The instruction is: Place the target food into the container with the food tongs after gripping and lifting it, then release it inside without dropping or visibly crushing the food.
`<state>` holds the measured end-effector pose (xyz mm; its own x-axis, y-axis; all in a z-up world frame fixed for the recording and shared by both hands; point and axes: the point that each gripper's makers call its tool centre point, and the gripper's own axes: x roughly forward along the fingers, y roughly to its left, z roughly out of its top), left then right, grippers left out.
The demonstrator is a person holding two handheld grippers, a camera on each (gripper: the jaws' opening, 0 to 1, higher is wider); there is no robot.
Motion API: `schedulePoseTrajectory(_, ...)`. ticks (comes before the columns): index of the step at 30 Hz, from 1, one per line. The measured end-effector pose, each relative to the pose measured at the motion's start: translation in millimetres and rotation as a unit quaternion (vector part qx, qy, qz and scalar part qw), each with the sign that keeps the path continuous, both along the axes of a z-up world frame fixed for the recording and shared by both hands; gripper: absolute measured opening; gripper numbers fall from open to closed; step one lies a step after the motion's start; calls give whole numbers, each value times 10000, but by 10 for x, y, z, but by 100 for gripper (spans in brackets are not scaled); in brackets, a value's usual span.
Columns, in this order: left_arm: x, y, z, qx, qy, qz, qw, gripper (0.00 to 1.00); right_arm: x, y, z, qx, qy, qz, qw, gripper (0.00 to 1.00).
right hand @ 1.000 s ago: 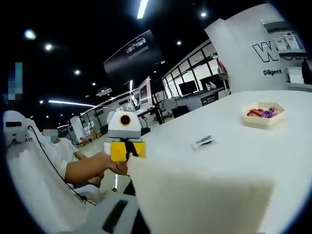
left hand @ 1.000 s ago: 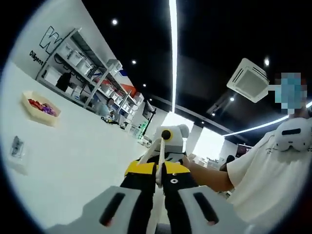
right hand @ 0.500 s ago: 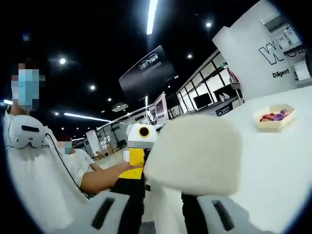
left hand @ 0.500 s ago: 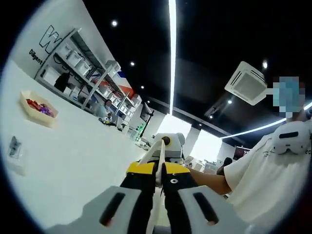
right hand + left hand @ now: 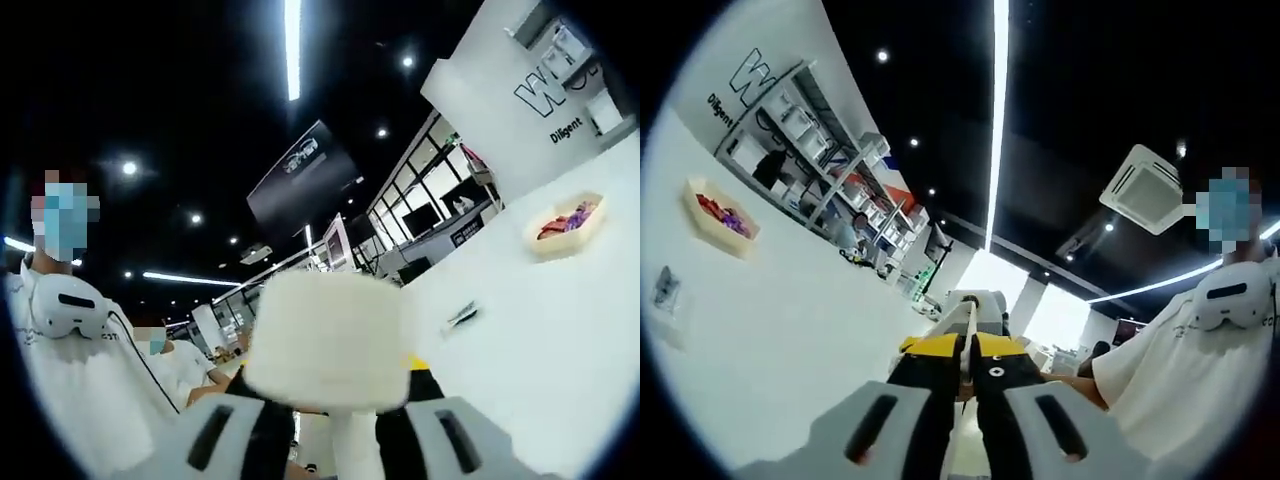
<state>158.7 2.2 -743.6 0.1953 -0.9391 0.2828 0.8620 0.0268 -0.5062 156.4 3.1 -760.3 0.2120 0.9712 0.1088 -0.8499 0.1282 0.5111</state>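
My left gripper [image 5: 966,352] is shut on a thin cream pair of food tongs [image 5: 968,322] that runs up from between its jaws. A pale tray [image 5: 716,213] [image 5: 566,222] with red and purple food lies far off on the white table [image 5: 790,330]. The right gripper [image 5: 335,405] is shut on a cream container [image 5: 330,338], held up close to the camera so that it hides what is behind it. Part of that right gripper's white body [image 5: 980,300] peeks out just past the tongs. Both grippers are held high, well away from the tray.
A small flat packet [image 5: 664,290] [image 5: 462,316] lies on the table nearer than the tray. A person in a white shirt [image 5: 1180,380] [image 5: 60,380] with a headset stands close behind the grippers. Shelving [image 5: 810,150] lines the far wall.
Both views have tilted and shifted with the hands. The cream container now sits centred over the right gripper's jaws and covers the left gripper. Tray and packet stay on the table.
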Motion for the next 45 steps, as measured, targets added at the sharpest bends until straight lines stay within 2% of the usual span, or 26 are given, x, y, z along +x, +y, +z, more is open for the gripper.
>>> schedulePoseTrajectory(3, -1, -4, 11, -52, 16, 12, 10000, 3, 4, -8, 2, 86, 121, 26, 9999, 22)
schedulePoseTrajectory(6, 6, -9, 4, -87, 45, 10, 10000, 3, 0, -2, 1, 73, 5, 1, 10000, 21)
schedulePoseTrajectory(11, 58, 16, 42, -168, -68, 229, 9996, 6, 23, -3, 19, 129, 27, -36, 9999, 20)
schedulePoseTrajectory(14, 78, 50, 57, -212, -12, 235, 9995, 7, 28, 0, 29, 139, 46, -18, 9999, 20)
schedulePoseTrajectory(20, 122, 145, 61, -112, -84, 368, 9992, 9, 32, -7, 19, 120, 60, -20, 9999, 20)
schedulePoseTrajectory(26, 17, 112, -62, 243, -46, 127, 9996, 12, 43, -18, 27, 132, 78, -20, 9999, 20)
schedulePoseTrajectory(34, -3, 90, -99, 260, -33, 60, 9996, 4, 71, -35, 30, 71, 32, -55, 10000, 20)
schedulePoseTrajectory(42, -53, 80, -90, 241, -86, -59, 9997, 3, 70, -20, 47, 50, 52, -18, 10000, 22)
schedulePoseTrajectory(45, -69, 74, -98, 302, -159, -81, 9994, 3, 85, -12, 74, 21, -39, -45, 10000, 22)
